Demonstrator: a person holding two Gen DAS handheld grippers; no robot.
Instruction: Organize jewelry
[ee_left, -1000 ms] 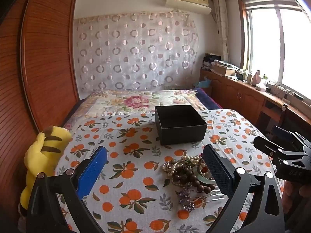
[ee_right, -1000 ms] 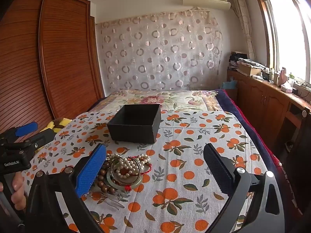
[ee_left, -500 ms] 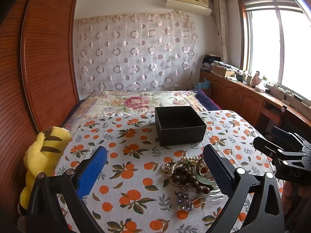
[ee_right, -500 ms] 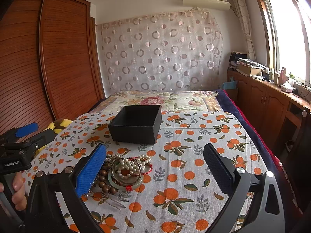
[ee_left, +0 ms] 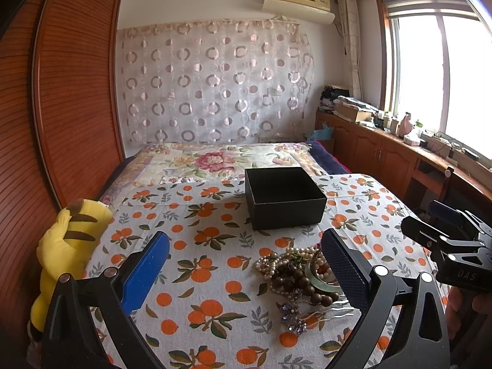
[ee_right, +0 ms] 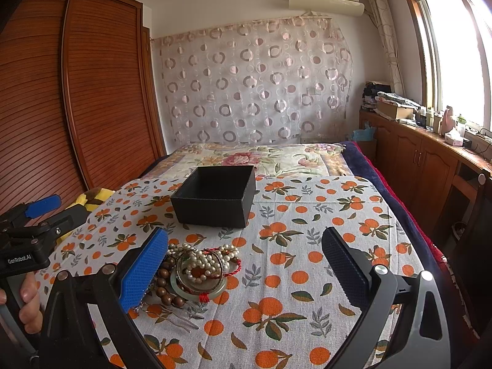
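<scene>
**Both grippers wide over the jewelry heap**

My left gripper (ee_left: 246, 264) hangs above the orange-print cloth (ee_left: 200, 240) with its fingers spread wide and nothing between them. The blue pad (ee_left: 144, 273) sits off to my left, and the dark pad (ee_left: 344, 270) reaches in front of the right edge of the jewelry pile (ee_left: 295, 273), hiding part of it. My right gripper (ee_right: 246, 264) is spread just as wide and also empty; its blue pad (ee_right: 143, 272) covers the left edge of the same pile, while its dark pad (ee_right: 346, 272) stands well apart over bare cloth.

The pile lies on the cloth nearer to me than the black box (ee_left: 284, 196). In it I can make out a pearl strand (ee_right: 204, 256), dark wooden beads (ee_right: 167, 289), a pale green bangle (ee_right: 196, 289) and a red cord (ee_right: 235, 269), all tangled and touching. A purple flower piece (ee_left: 292, 313) and a metal hair fork (ee_right: 178, 315) lie at the near edge; how they connect I cannot quite tell through the fisheye.

The black box stands open-topped and upright beyond the heap, not touching it. A yellow plush toy (ee_left: 66, 246) rests at the left edge of the bed beside the wooden wardrobe (ee_left: 70, 101).
</scene>
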